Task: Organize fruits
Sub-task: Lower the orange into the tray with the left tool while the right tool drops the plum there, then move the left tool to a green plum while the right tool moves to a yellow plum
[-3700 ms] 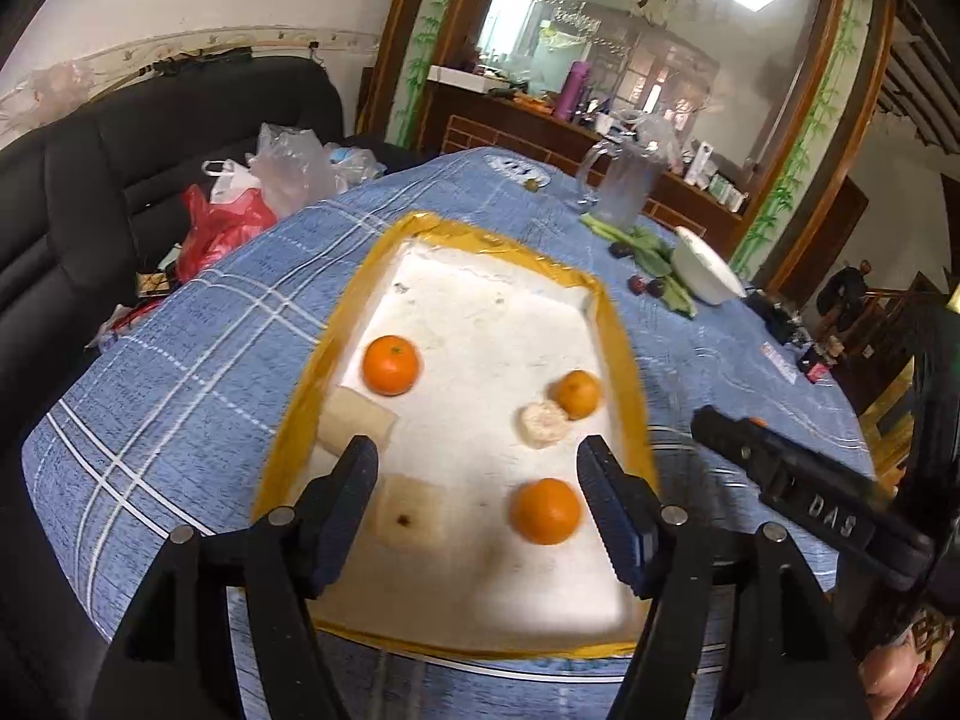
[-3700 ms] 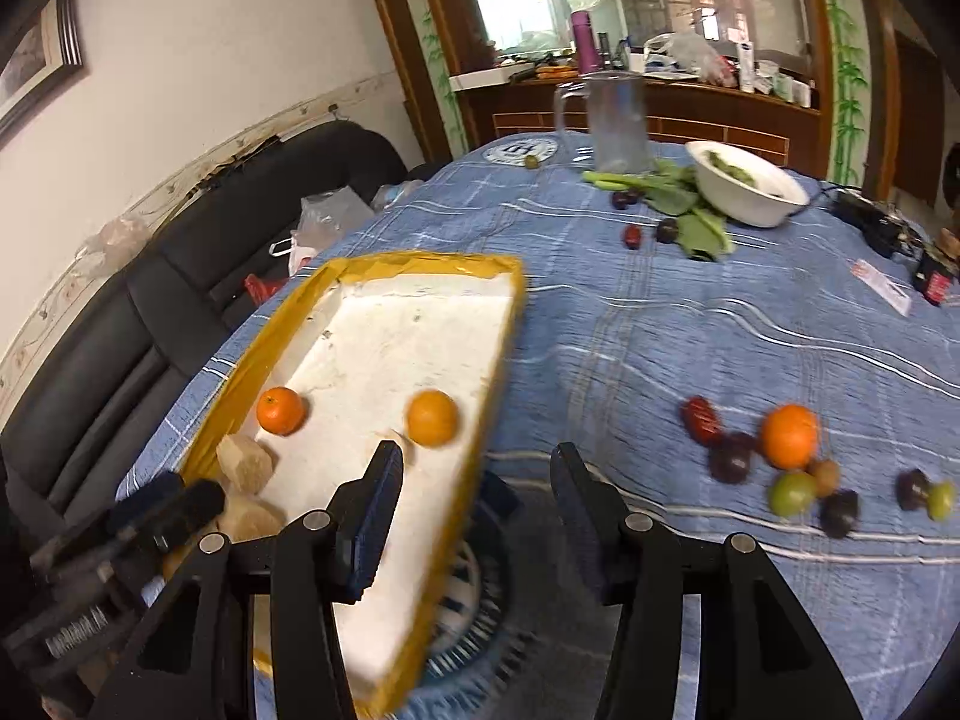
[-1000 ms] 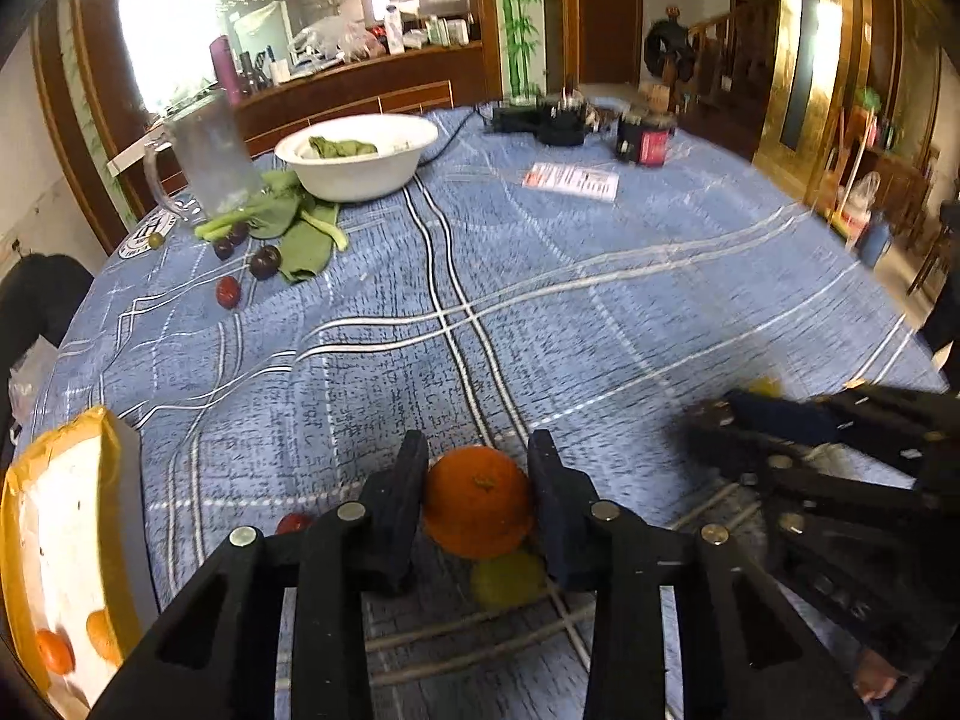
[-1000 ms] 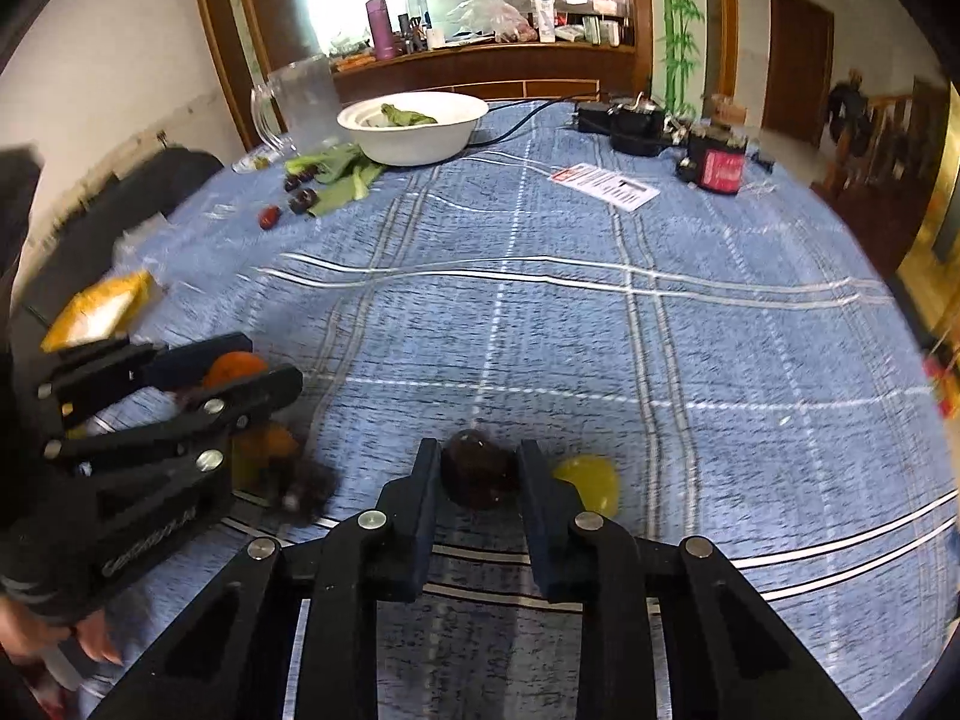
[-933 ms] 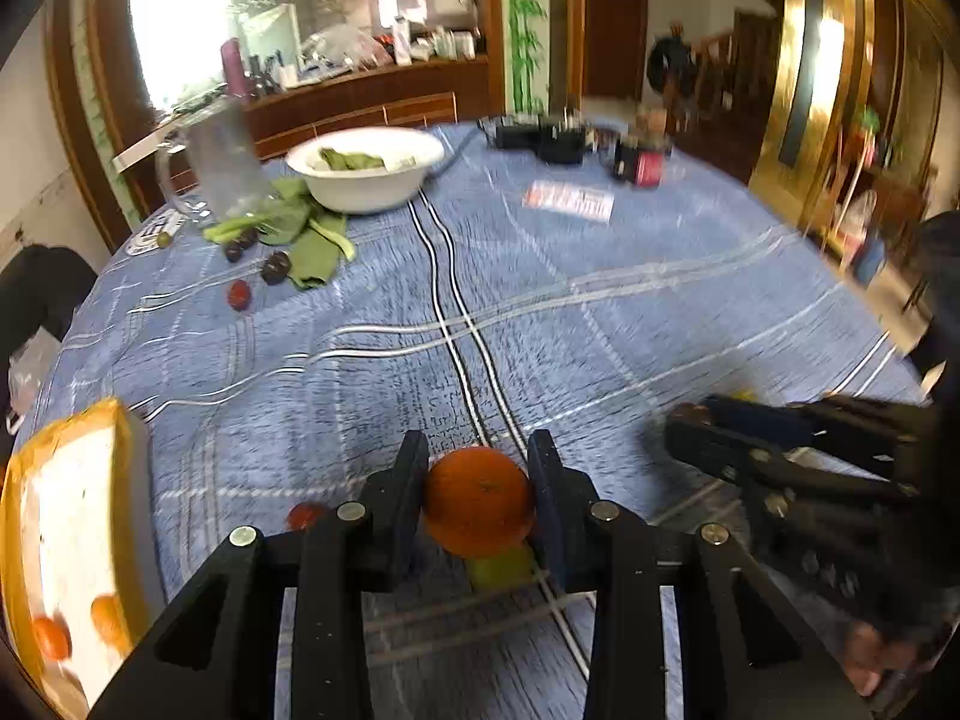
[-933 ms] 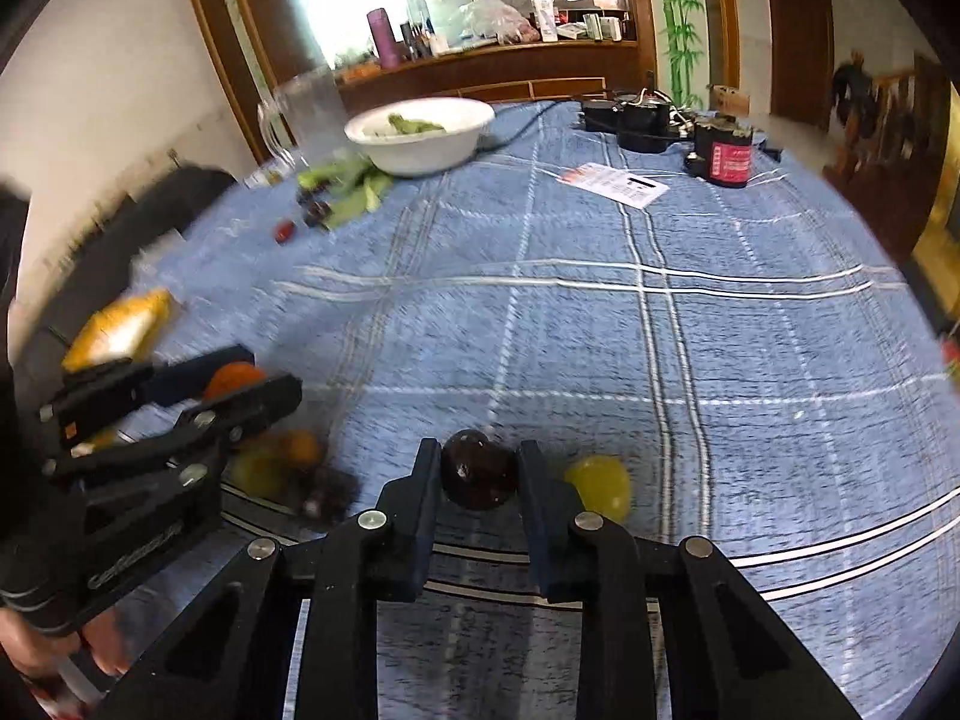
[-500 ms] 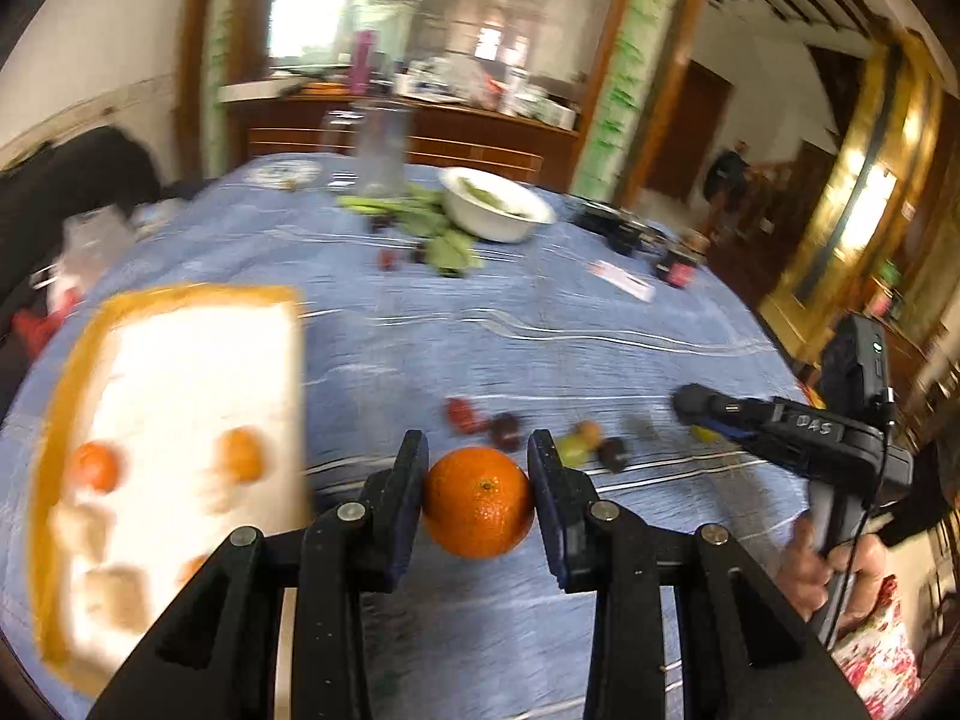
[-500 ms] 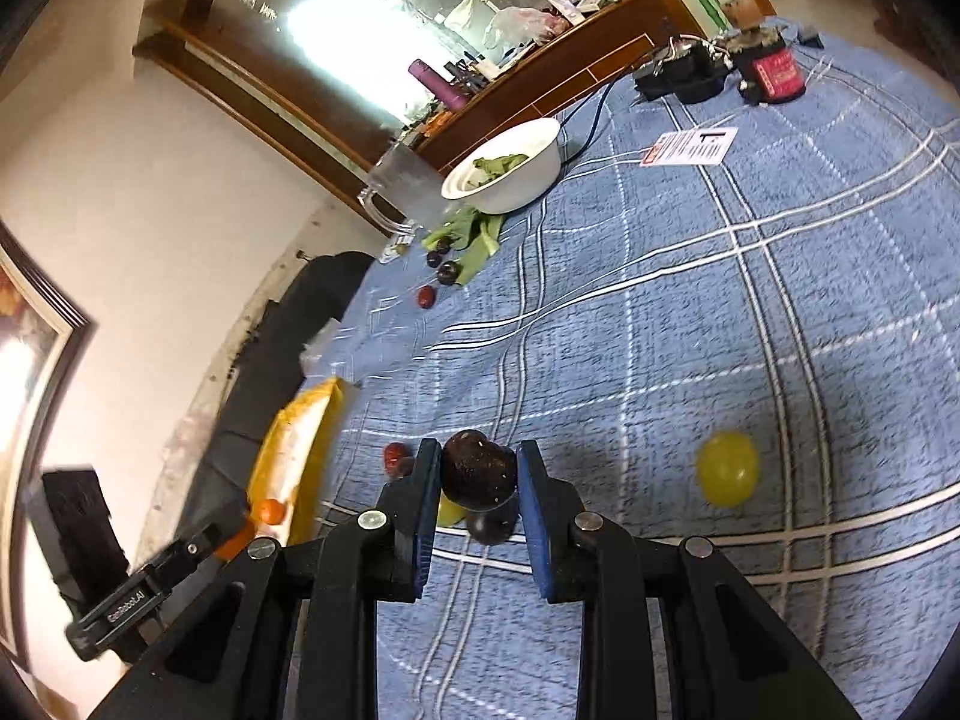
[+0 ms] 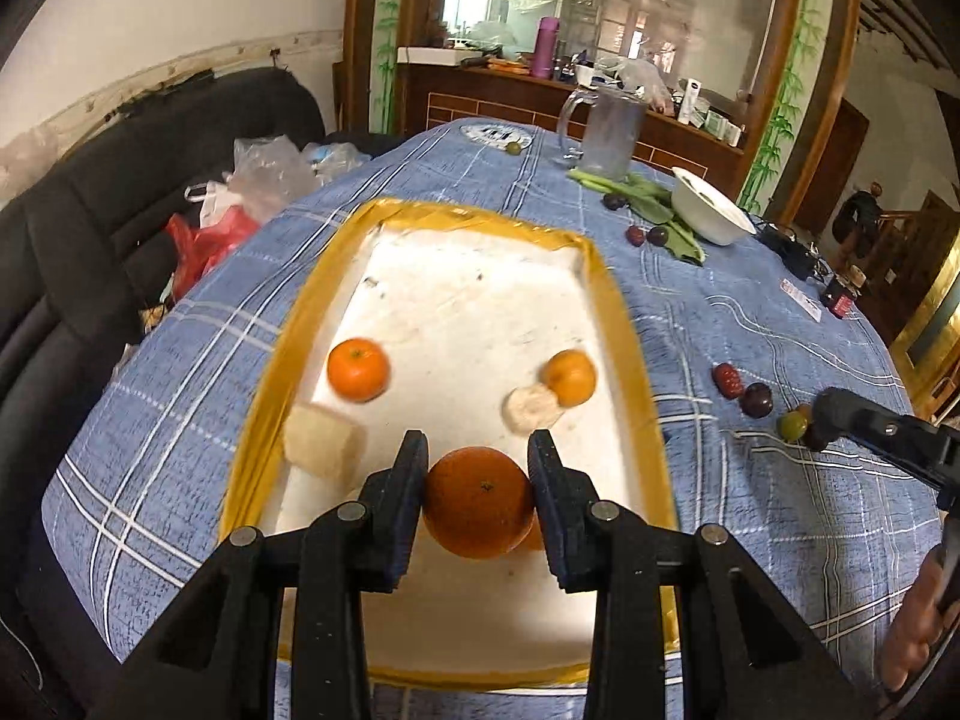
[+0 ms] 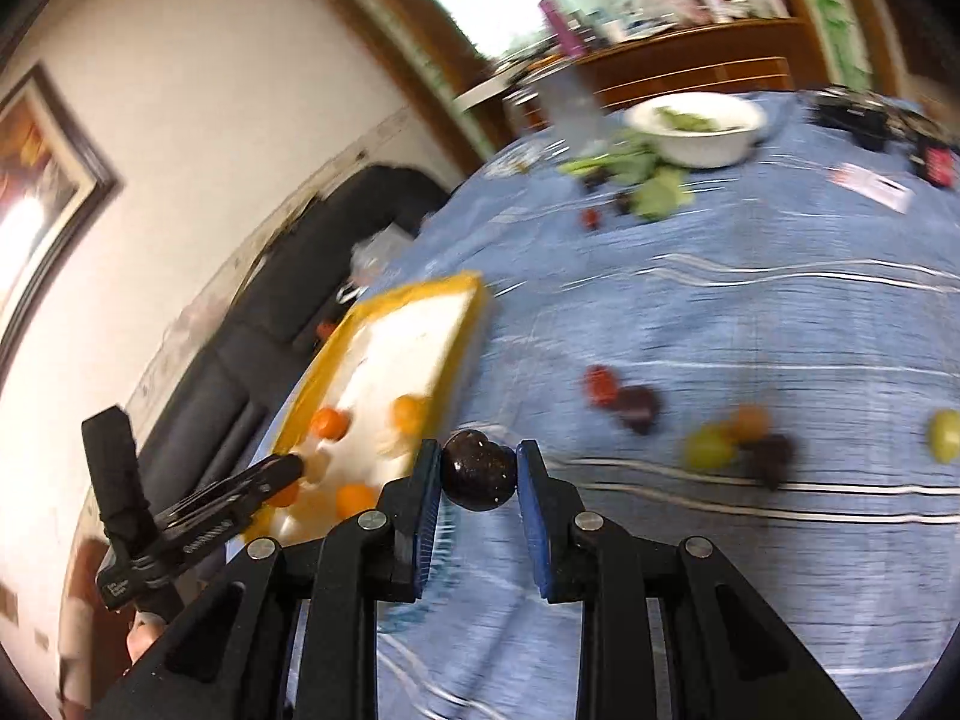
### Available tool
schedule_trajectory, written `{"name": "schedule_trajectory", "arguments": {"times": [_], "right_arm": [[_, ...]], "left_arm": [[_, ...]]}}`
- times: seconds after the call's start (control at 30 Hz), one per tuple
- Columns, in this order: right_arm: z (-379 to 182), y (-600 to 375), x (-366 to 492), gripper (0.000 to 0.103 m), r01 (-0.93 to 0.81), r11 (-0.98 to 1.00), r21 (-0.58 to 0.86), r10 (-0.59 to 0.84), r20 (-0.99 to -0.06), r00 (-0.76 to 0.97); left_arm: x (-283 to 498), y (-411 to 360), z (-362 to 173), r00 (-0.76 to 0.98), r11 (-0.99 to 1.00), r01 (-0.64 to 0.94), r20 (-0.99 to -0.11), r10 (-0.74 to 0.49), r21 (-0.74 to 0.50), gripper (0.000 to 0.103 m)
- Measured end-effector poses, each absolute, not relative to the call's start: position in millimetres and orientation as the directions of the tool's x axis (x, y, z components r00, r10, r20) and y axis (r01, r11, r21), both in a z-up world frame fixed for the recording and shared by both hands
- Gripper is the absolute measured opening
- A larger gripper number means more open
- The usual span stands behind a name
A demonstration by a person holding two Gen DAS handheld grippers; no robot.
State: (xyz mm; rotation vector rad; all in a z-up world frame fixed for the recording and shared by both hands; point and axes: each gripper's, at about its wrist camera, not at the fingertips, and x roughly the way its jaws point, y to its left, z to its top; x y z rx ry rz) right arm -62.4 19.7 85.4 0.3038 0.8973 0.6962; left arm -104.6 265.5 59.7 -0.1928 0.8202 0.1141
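Note:
My left gripper (image 9: 479, 487) is shut on an orange (image 9: 479, 510) and holds it over the near end of the white foam tray with yellow rim (image 9: 624, 324). The tray holds two other oranges (image 9: 358, 369) (image 9: 571, 377) and pale chunks (image 9: 324, 445). My right gripper (image 10: 477, 471) is shut on a dark plum (image 10: 477, 469), above the blue cloth to the right of the tray (image 10: 465, 330). The left gripper also shows in the right wrist view (image 10: 282, 471), over the tray.
Loose small fruits lie on the blue tablecloth right of the tray: red, dark and green ones (image 9: 756, 399) (image 10: 711, 445) (image 10: 945, 433). A white bowl (image 9: 708, 213), green leaves and a glass jug (image 9: 606, 135) stand at the far side. A black sofa with bags (image 9: 204, 222) is left.
Both grippers closed on fruits and lifted them. My left gripper has carried the orange left to over the tray. My right gripper has swung left toward the tray with the plum.

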Motion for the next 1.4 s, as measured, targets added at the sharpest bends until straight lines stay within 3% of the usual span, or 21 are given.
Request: {"name": "schedule_trajectory", "arguments": {"times": [0.47, 0.57, 0.77, 0.93, 1.03, 1.4], "right_arm": [[52, 153, -20, 0.028, -0.468, 0.767, 0.440, 0.609, -0.727, 0.316], [47, 166, -11, 0.029, -0.463, 0.768, 0.442, 0.606, -0.736, 0.302], [40, 187, -3, 0.030, -0.465, 0.770, 0.436, 0.595, -0.753, 0.280], [39, 195, -4, 0.038, -0.464, 0.775, 0.429, 0.588, -0.759, 0.281], [45, 195, -6, 0.050, -0.471, 0.777, 0.418, 0.588, -0.750, 0.303], [80, 146, -38, 0.054, -0.495, 0.803, 0.333, 0.553, -0.725, 0.410]], "left_arm": [[-116, 286, 48, 0.689, 0.963, -0.184, -0.725, -0.016, -0.196, 0.035], [-124, 295, 54, 0.711, 0.955, -0.193, -0.703, -0.022, -0.226, 0.049], [-137, 318, 68, 0.750, 0.932, -0.226, -0.661, -0.019, -0.283, 0.065], [-143, 330, 72, 0.761, 0.917, -0.243, -0.648, -0.021, -0.315, 0.069], [-144, 332, 70, 0.757, 0.911, -0.251, -0.653, -0.025, -0.326, 0.071], [-150, 306, 82, 0.765, 0.938, -0.241, -0.644, 0.025, -0.249, 0.075]]}}
